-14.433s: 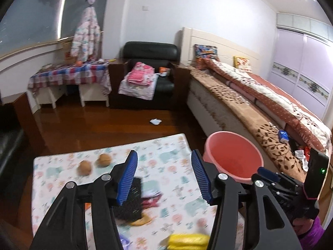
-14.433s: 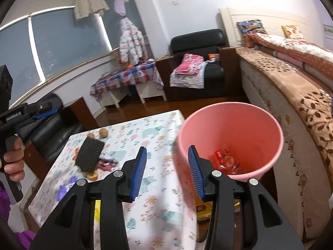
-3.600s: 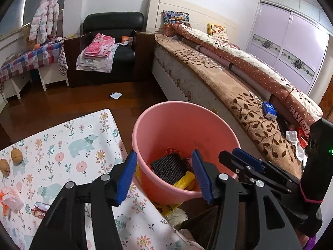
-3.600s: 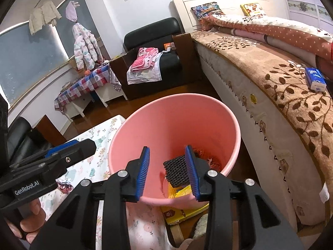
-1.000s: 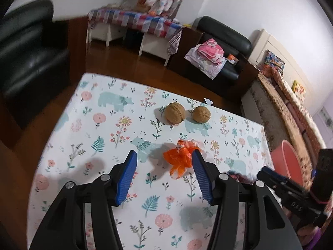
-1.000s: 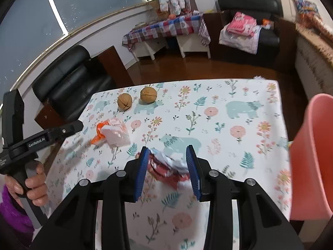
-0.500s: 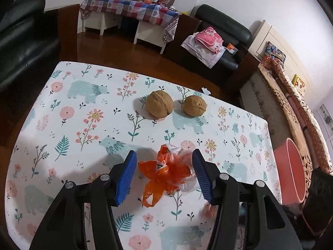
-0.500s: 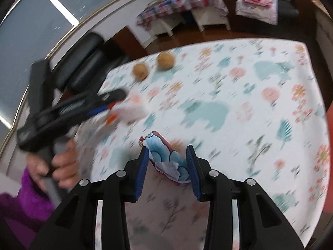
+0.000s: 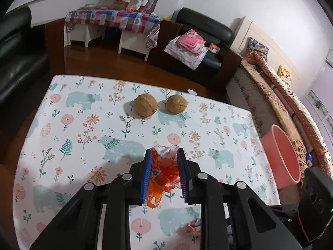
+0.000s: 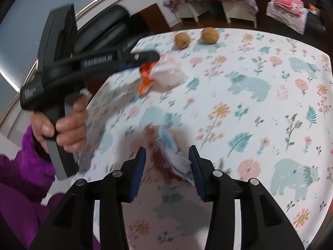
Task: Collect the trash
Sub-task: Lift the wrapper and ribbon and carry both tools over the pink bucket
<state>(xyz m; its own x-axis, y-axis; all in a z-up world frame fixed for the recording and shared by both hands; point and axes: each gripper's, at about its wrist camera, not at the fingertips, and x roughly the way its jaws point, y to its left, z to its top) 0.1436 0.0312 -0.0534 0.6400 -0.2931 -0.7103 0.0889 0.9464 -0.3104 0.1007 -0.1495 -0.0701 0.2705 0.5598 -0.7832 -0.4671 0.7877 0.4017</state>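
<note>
Left gripper [image 9: 163, 171] jaws just closed onto the orange bag [image 9: 164, 175] on the table [image 9: 83, 125], ready to lift toward the bucket [image 9: 281, 156]; right gripper [image 10: 166, 166] jaws just widened, spread around a blurred wrapper [image 10: 174, 158], not pinching it.

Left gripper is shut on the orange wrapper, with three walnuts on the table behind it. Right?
Not quite: the left wrist view shows two walnuts, not three. The left gripper has just been closing and is shut on the orange wrapper on the table.

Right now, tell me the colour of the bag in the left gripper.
Orange plastic bag, with some white; clearest in the left wrist view.
</note>
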